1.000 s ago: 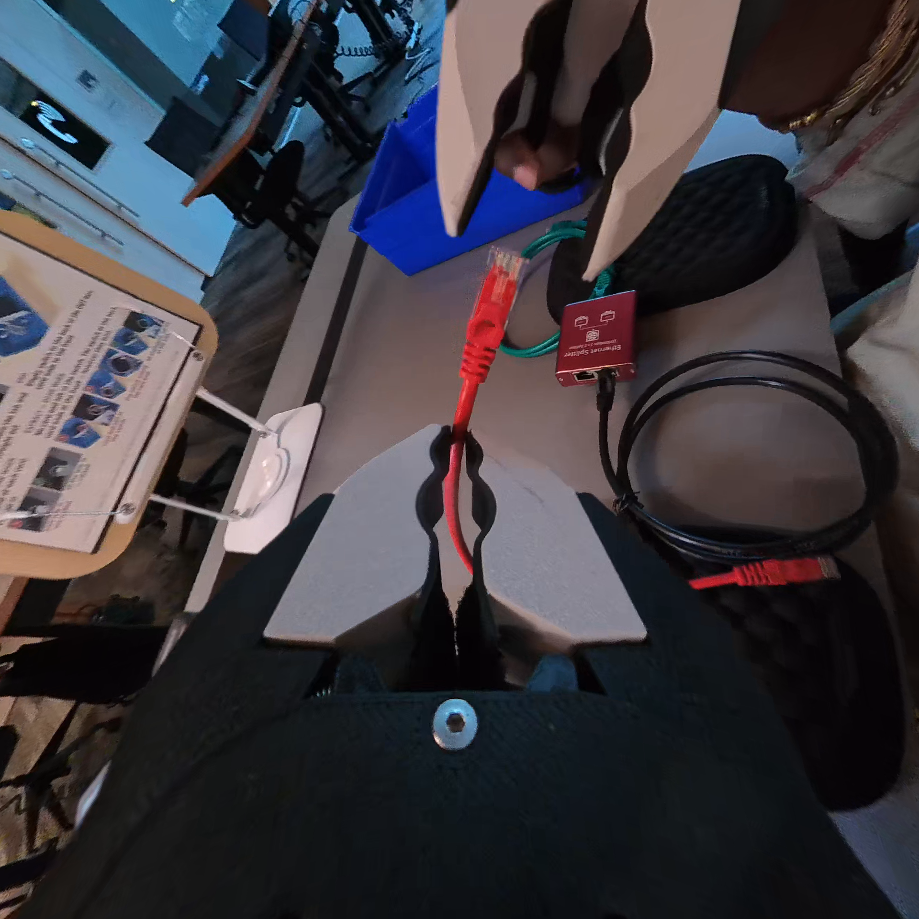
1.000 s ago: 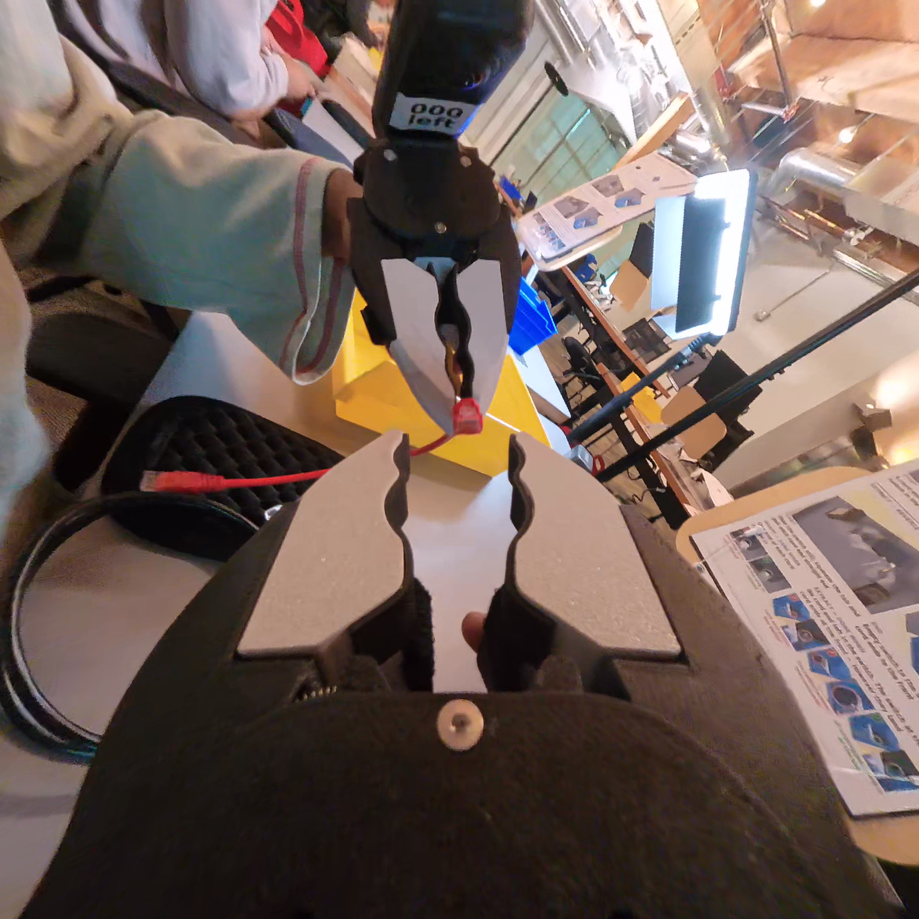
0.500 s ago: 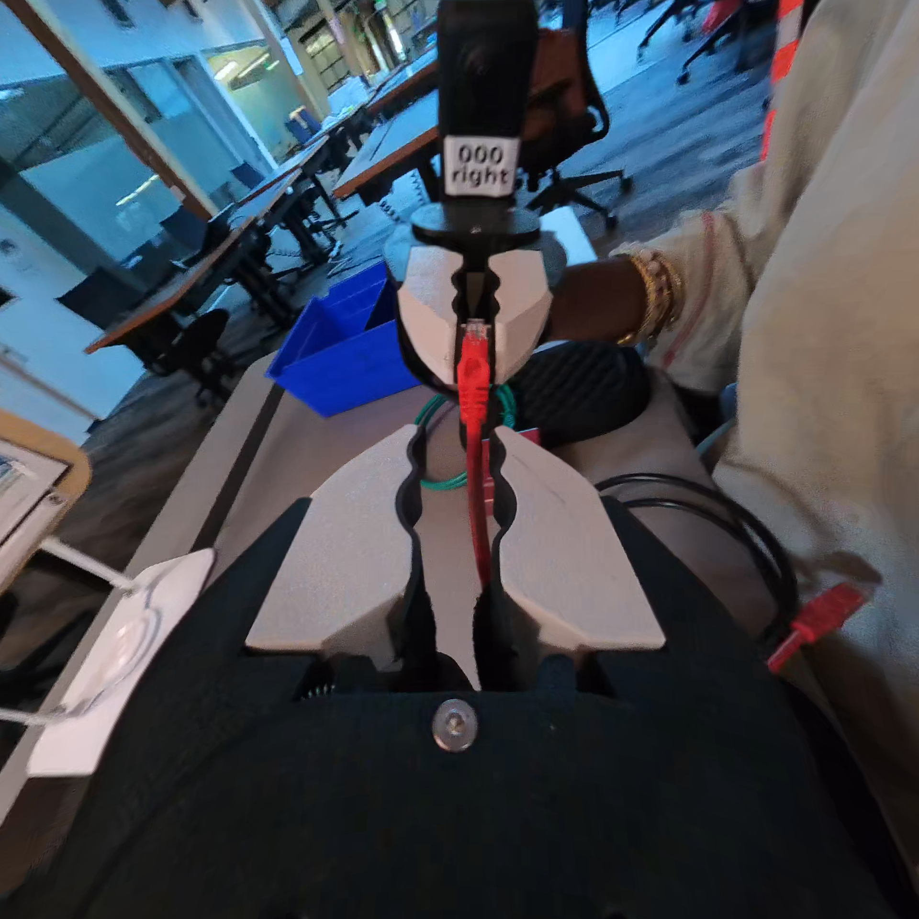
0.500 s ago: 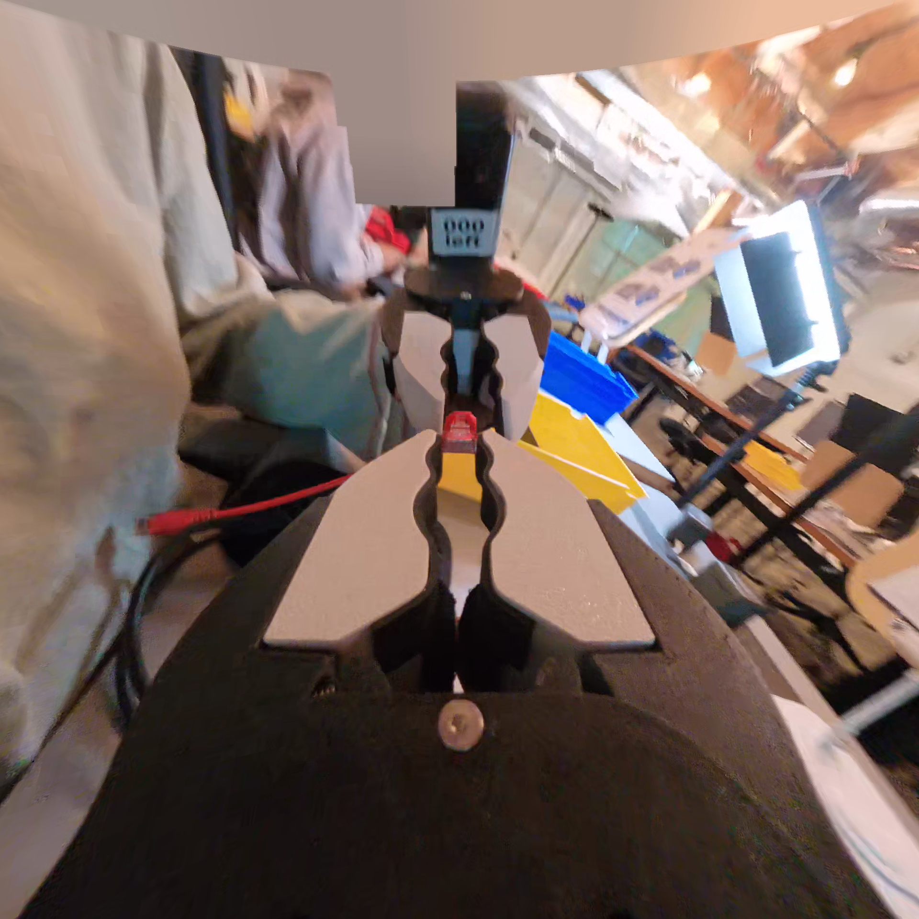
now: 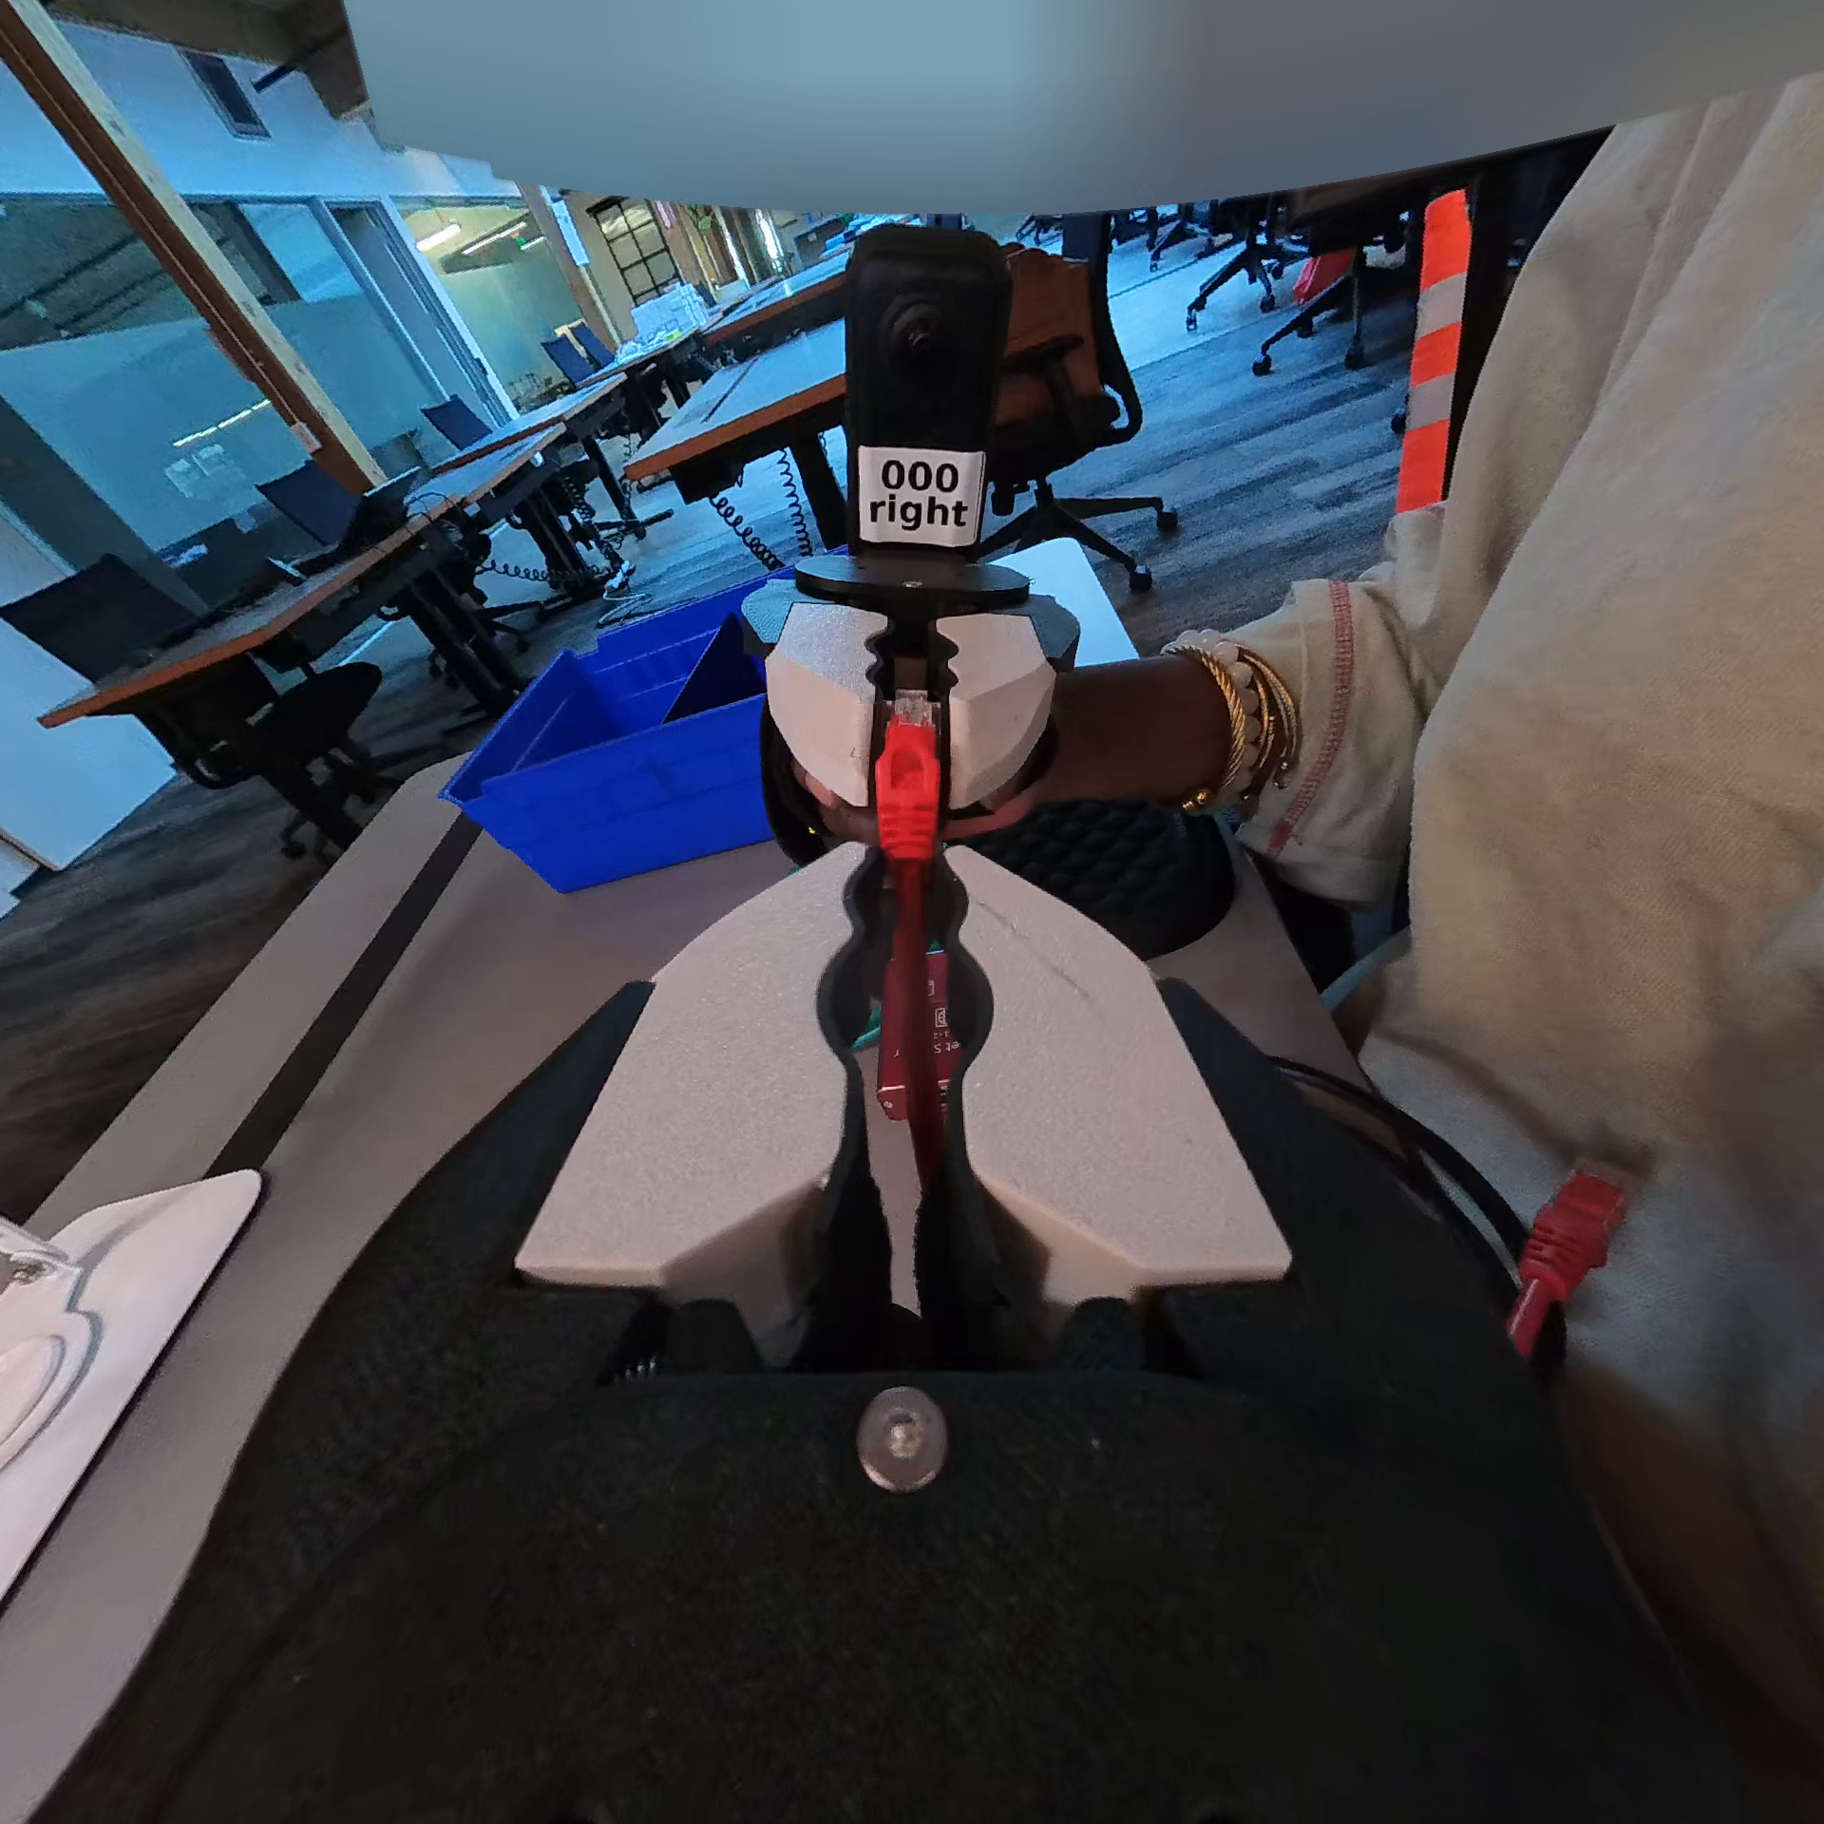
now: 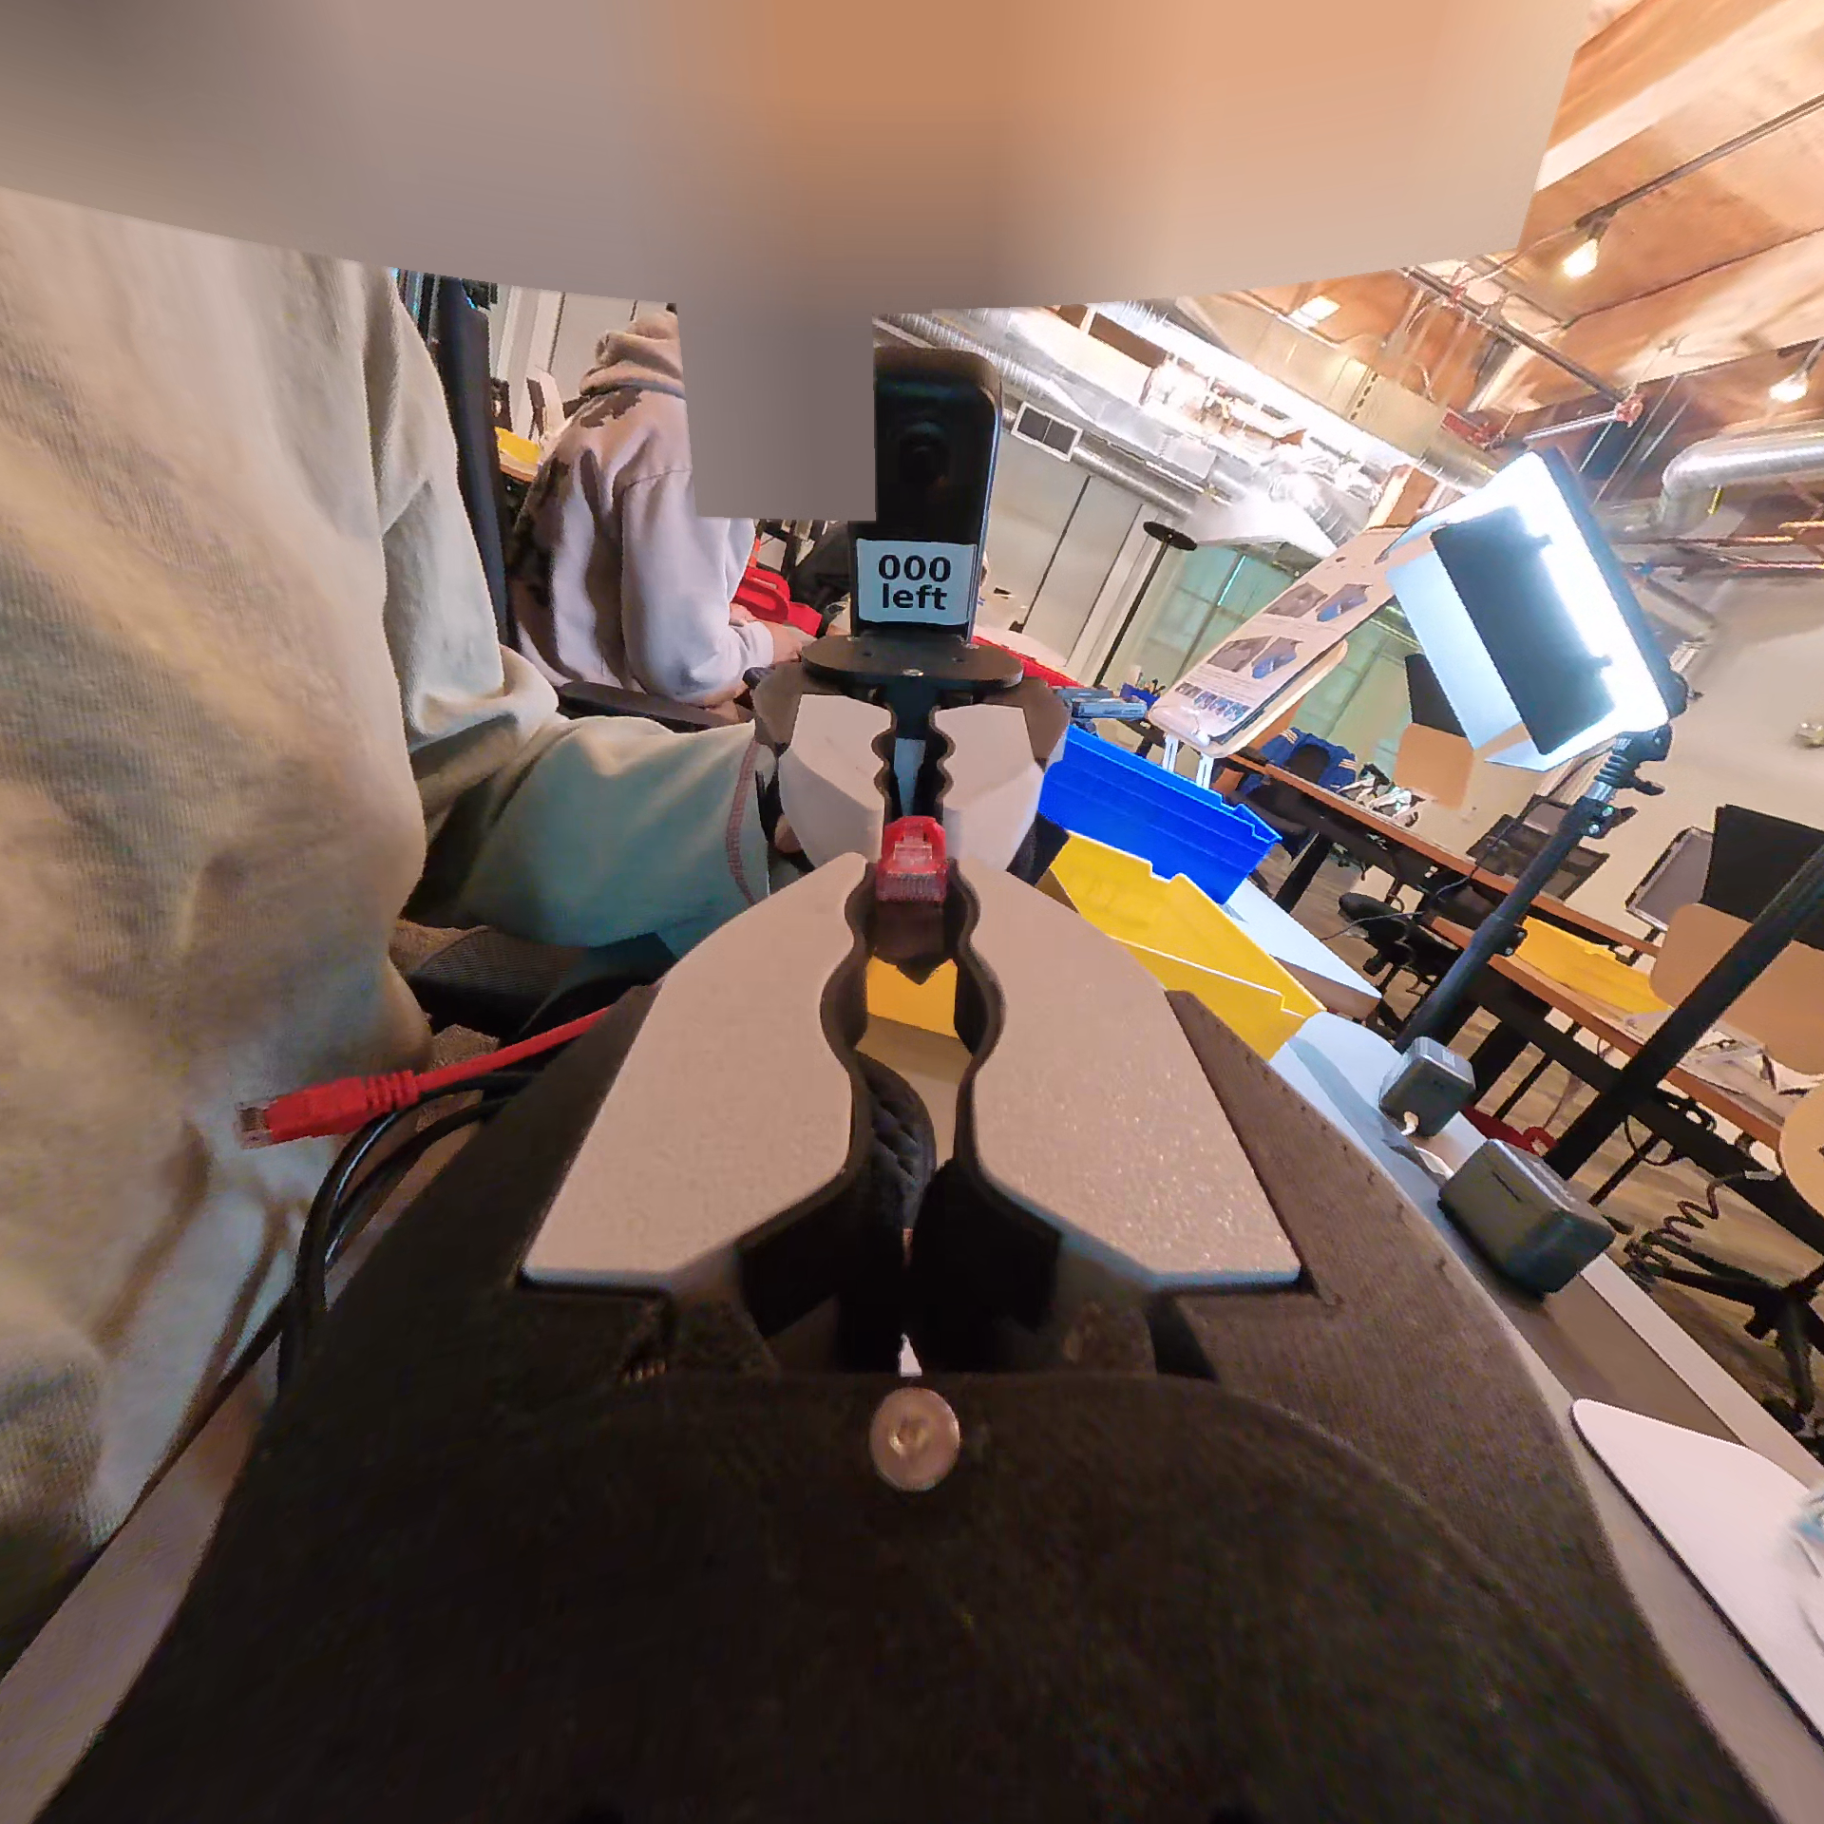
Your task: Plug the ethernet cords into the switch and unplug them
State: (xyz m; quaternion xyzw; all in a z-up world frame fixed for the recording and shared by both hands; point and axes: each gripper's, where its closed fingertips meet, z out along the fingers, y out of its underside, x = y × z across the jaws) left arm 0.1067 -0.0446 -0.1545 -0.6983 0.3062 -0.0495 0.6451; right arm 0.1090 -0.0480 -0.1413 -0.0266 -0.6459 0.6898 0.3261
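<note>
My left gripper (image 5: 903, 869) is shut on the red ethernet cord (image 5: 913, 997), held above the table. The cord's red plug (image 5: 906, 780) sticks out past the left fingertips. My right gripper (image 6: 913, 878) faces the left one head-on and is shut on that plug (image 6: 910, 859). The right gripper (image 5: 913, 730) also shows in the left wrist view, and the left gripper (image 6: 913, 819) in the right wrist view. The red switch (image 5: 928, 1036) lies on the table below, seen through the gap between the left fingers. The cord's other plug (image 5: 1569, 1244) hangs free by the person's sleeve.
A blue bin (image 5: 632, 750) and a black mat (image 5: 1115, 869) lie beyond the grippers. A black coiled cable (image 5: 1431, 1155) lies on the right. A yellow bin (image 6: 1165, 948), grey adapters (image 6: 1520, 1224) and a light panel (image 6: 1540, 612) show in the right wrist view. A white stand base (image 5: 99, 1283) sits at the left. Left and right tips are no more than a few centimetres apart.
Both grippers tilted up from the table to face each other. The right gripper went from open to shut on the red plug that the left gripper holds out.
</note>
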